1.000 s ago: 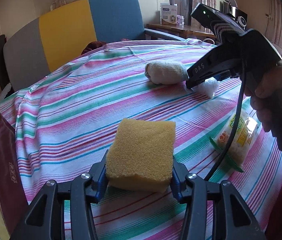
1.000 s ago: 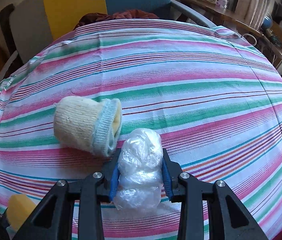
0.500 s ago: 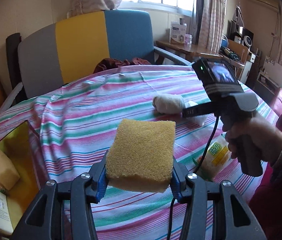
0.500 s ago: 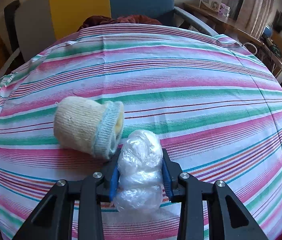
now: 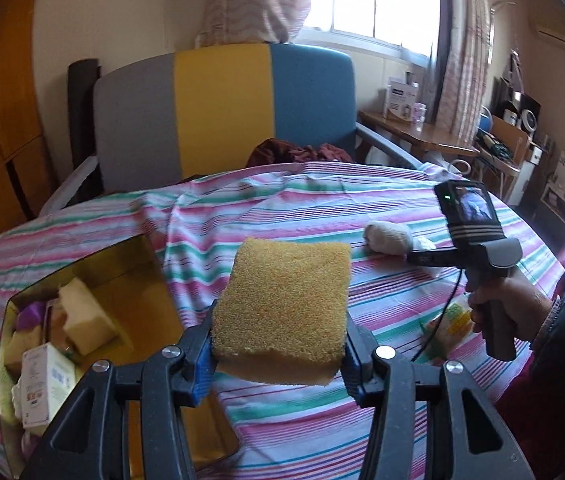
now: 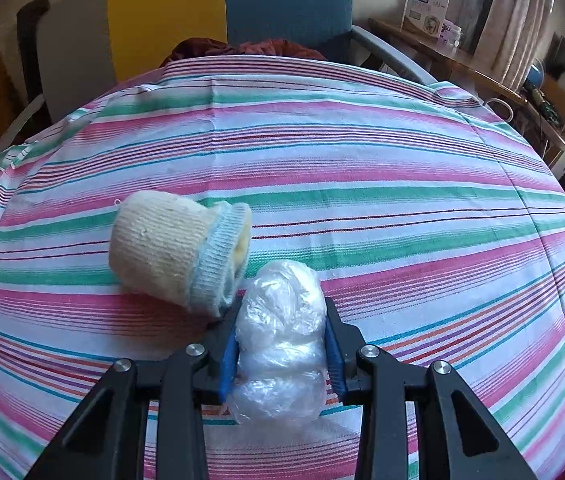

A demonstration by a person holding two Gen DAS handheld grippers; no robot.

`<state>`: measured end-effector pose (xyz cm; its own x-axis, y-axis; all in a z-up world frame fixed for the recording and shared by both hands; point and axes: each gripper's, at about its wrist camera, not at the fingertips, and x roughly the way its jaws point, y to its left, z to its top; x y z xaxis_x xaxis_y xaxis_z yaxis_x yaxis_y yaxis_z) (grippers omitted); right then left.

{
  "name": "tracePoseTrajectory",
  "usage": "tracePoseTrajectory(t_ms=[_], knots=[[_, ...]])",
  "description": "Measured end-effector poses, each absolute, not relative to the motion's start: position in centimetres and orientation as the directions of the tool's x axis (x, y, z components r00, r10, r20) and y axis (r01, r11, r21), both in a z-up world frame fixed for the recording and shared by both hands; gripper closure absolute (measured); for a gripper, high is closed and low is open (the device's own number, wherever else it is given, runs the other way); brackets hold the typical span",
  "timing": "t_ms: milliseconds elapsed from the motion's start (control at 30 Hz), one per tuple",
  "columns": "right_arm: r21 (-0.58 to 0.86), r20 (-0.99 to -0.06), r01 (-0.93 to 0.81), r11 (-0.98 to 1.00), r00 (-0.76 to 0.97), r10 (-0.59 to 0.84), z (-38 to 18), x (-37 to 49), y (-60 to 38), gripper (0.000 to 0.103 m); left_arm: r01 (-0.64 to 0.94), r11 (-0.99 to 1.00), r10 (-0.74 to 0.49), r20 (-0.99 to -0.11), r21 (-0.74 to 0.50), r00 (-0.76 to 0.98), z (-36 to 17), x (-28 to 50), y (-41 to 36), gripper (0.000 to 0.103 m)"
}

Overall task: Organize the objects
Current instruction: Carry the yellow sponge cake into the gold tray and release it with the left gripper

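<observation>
My left gripper (image 5: 278,360) is shut on a yellow sponge (image 5: 286,308) and holds it in the air above the striped tablecloth (image 5: 322,208), just right of a gold-lined box (image 5: 154,304). My right gripper (image 6: 280,348) is shut on a crumpled clear plastic bag (image 6: 280,340), low over the cloth. A rolled cream sock with a blue cuff (image 6: 178,256) lies touching the bag's upper left. In the left wrist view the right gripper (image 5: 422,258) is seen from the side, held by a hand (image 5: 510,304), with the sock (image 5: 388,236) beside it.
The box holds a foam block (image 5: 82,312), a small white carton (image 5: 46,380) and other items. A green-and-yellow packet (image 5: 450,316) lies on the cloth near the hand. A grey, yellow and blue chair (image 5: 222,112) stands behind the table, with a wooden desk (image 5: 414,136) at right.
The left gripper has risen and pulled back to the left with the sponge, bringing the gold-lined box into view. The right gripper stays put on the plastic bag.
</observation>
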<state>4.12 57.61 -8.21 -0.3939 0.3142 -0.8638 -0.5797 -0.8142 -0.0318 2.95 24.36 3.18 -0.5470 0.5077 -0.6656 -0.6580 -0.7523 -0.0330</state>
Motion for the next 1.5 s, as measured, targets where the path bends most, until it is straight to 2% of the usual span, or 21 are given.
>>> tracePoseTrajectory(t_ms=[400, 500, 767, 833, 933, 1067, 1167, 1267, 1500], knots=[[-0.051, -0.862, -0.573, -0.818, -0.388, 0.326, -8.2, 4.0, 57.3, 0.066, -0.404, -0.888, 0.424, -0.730, -0.220, -0.536, 0.8, -1.6, 9.2, 0.052], [-0.055, -0.863, -0.574, -0.817, -0.383, 0.328, -8.2, 3.9, 57.2, 0.066, -0.377, -0.894, 0.422, -0.739, -0.242, -0.526, 0.2, -2.1, 7.9, 0.052], [-0.060, -0.865, -0.573, -0.817, -0.379, 0.330, -8.2, 3.8, 57.2, 0.066, -0.369, -0.894, 0.416, -0.778, -0.255, -0.471, -0.5, -5.8, 11.5, 0.052], [-0.062, -0.865, -0.573, -0.817, -0.377, 0.331, -8.2, 3.9, 57.1, 0.066, -0.355, -0.888, 0.433, -0.787, -0.291, -0.440, -0.6, -7.5, 12.3, 0.052], [-0.065, -0.866, -0.573, -0.817, -0.375, 0.332, -8.2, 3.9, 57.1, 0.066, -0.321, -0.882, 0.458, -0.791, -0.346, -0.406, -1.0, -10.3, 13.6, 0.052], [-0.071, -0.867, -0.572, -0.817, -0.370, 0.334, -8.1, 3.9, 57.0, 0.066, -0.271, -0.905, 0.419, -0.804, -0.329, -0.423, -2.2, -13.9, 15.3, 0.051], [-0.075, -0.869, -0.569, -0.819, -0.366, 0.334, -8.1, 3.8, 57.0, 0.066, -0.218, -0.904, 0.427, -0.816, -0.369, -0.390, -3.7, -16.5, 15.9, 0.050], [-0.081, -0.869, -0.566, -0.820, -0.363, 0.336, -8.1, 3.7, 56.9, 0.066, -0.198, -0.920, 0.392, -0.834, -0.339, -0.389, -5.1, -18.4, 16.7, 0.049], [-0.084, -0.868, -0.564, -0.822, -0.364, 0.338, -8.2, 3.5, 56.9, 0.065, -0.277, -0.938, 0.311, -0.861, -0.209, -0.403, -5.7, -20.2, 19.0, 0.046]])
